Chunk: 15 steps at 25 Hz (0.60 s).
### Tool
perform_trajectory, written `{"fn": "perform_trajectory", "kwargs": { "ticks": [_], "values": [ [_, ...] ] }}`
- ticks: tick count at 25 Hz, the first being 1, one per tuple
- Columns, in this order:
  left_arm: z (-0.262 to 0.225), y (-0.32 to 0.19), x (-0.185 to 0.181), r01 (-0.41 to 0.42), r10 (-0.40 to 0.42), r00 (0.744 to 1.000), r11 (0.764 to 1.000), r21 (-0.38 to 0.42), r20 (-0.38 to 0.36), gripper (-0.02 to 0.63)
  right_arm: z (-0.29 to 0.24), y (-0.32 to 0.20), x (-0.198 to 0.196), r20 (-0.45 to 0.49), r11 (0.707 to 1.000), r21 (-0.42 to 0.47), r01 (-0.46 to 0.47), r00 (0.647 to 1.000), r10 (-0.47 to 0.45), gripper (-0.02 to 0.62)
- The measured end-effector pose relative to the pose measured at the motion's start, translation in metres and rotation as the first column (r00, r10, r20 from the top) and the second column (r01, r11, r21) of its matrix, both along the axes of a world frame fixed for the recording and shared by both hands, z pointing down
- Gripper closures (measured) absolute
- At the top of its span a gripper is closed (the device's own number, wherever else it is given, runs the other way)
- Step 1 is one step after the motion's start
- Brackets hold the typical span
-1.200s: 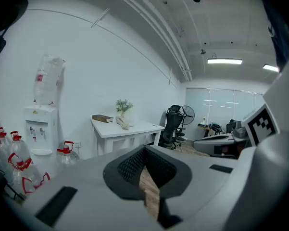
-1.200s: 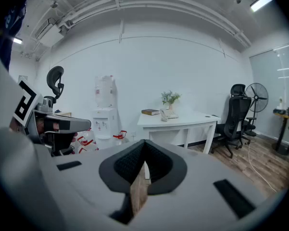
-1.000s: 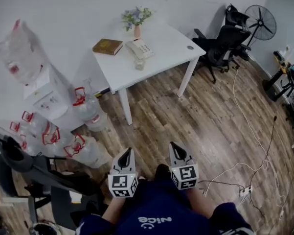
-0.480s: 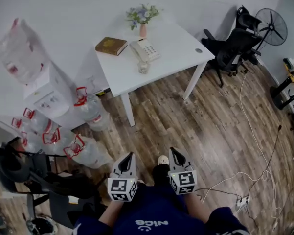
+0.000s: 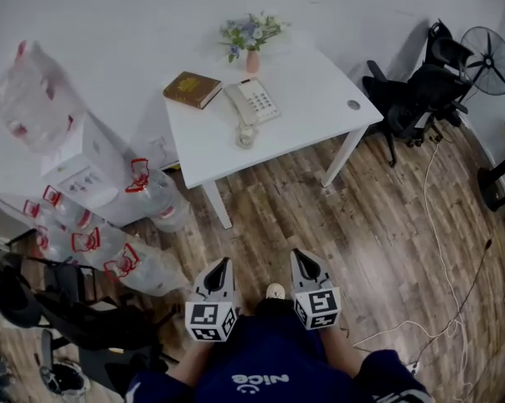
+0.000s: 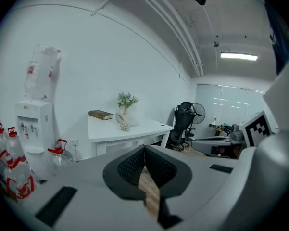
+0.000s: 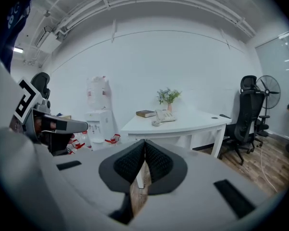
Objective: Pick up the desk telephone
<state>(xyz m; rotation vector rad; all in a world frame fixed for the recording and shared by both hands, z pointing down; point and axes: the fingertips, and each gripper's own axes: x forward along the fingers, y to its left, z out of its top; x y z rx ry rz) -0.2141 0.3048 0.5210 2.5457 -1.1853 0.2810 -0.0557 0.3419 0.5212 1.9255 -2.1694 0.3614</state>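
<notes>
A white desk telephone (image 5: pixel 254 102) lies on the white table (image 5: pixel 311 91), between a brown book (image 5: pixel 192 89) and the table's middle; it also shows far off in the left gripper view (image 6: pixel 121 121) and the right gripper view (image 7: pixel 163 115). Its coiled cord ends near the table's front edge (image 5: pixel 245 136). My left gripper (image 5: pixel 219 264) and right gripper (image 5: pixel 305 258) are held side by side low in the head view, well short of the table, both shut and empty.
A vase of flowers (image 5: pixel 250 38) stands behind the phone. A water dispenser (image 5: pixel 76 162) and several water bottles (image 5: pixel 139 263) stand left of the table. Black office chairs (image 5: pixel 420 91) and a fan (image 5: pixel 489 50) are at right. Cables (image 5: pixel 441 250) trail over the wooden floor.
The table and phone have drawn nearer and slid lower and rightward in the head view as the person walks toward them. Both grippers stay shut and keep their places side by side.
</notes>
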Motion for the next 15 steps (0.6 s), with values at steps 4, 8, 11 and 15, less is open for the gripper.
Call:
{"fn": "perform_trajectory", "kwargs": {
  "ticks": [4, 8, 11, 15],
  "values": [
    [-0.003, -0.014, 0.039, 0.02, -0.02, 1.0, 1.0, 0.0, -0.001, 0.589, -0.009, -0.024, 0.028, -0.026, 0.998, 0.011, 0.064, 0.998, -0.064, 0.572],
    [-0.005, -0.021, 0.072, 0.024, -0.023, 1.0, 1.0, 0.004, -0.005, 0.589, -0.012, -0.04, 0.051, -0.044, 0.995, 0.018, 0.101, 0.994, -0.1, 0.572],
    [-0.007, -0.027, 0.088, 0.023, -0.023, 1.0, 1.0, 0.004, -0.012, 0.589, -0.011, -0.047, 0.063, -0.039, 0.995, 0.014, 0.1, 0.994, -0.1, 0.572],
    [-0.004, -0.032, 0.094, 0.021, -0.021, 1.0, 1.0, -0.007, -0.005, 0.589, -0.001, -0.045, 0.066, -0.019, 0.995, -0.012, 0.102, 0.995, -0.103, 0.572]
  ]
}}
